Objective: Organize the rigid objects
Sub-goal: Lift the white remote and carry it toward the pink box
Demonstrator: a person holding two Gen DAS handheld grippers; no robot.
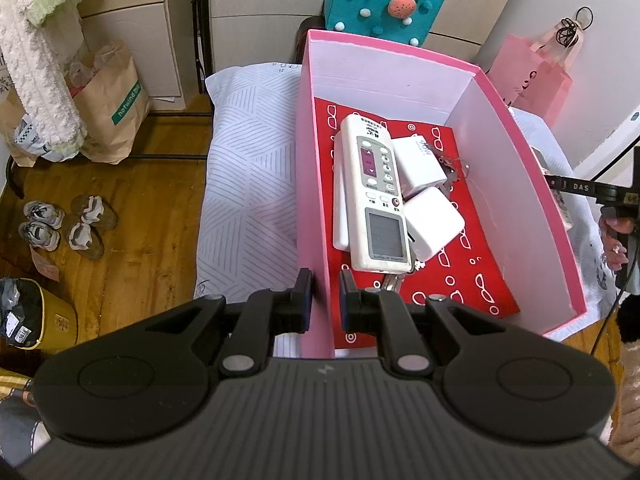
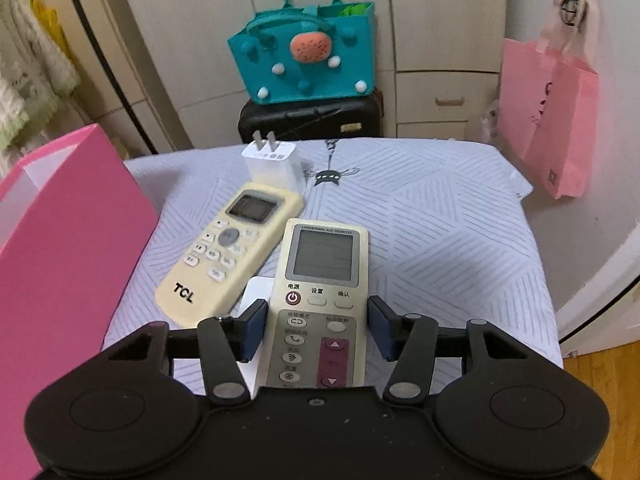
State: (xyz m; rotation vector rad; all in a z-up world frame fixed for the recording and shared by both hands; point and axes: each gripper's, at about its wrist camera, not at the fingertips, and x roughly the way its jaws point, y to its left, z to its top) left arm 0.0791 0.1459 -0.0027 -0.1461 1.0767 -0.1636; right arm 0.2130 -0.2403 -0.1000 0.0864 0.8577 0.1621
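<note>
The right tool [image 2: 318, 326] hangs with its two blue pads spread to either side of a grey-white rectangular plastic remote control marked "universal" [image 2: 322, 280], which lies flat on the pale striped bedspread [image 2: 440, 216]. The pads stand clear of the remote's long edges, so nothing is gripped yet. Its long axis runs straight ahead along the line of the fingers, screen end farthest from the tool, so the pads would close across its narrow width. This tool is plainly the nearer one for the pick.

Just ahead and to the left of that tool lies a cream plastic remote lettered TCL [image 2: 228, 256], angled so its screen end points ahead and to the right, touching or nearly touching the first. Beyond it stands a white square plug adapter [image 2: 274, 164], prongs up. A flat white object peeks from beneath the two remotes; what it is cannot be told.

The left tool [image 1: 326, 300] is clamped shut on the near wall of the pink cardboard box [image 1: 316, 184]. Ahead of it, inside, lie one white remote [image 1: 376, 196] lengthwise over a flat white slab, and two white adapters [image 1: 424, 192] to its right.

Count: three remotes, three adapters, one box
</note>
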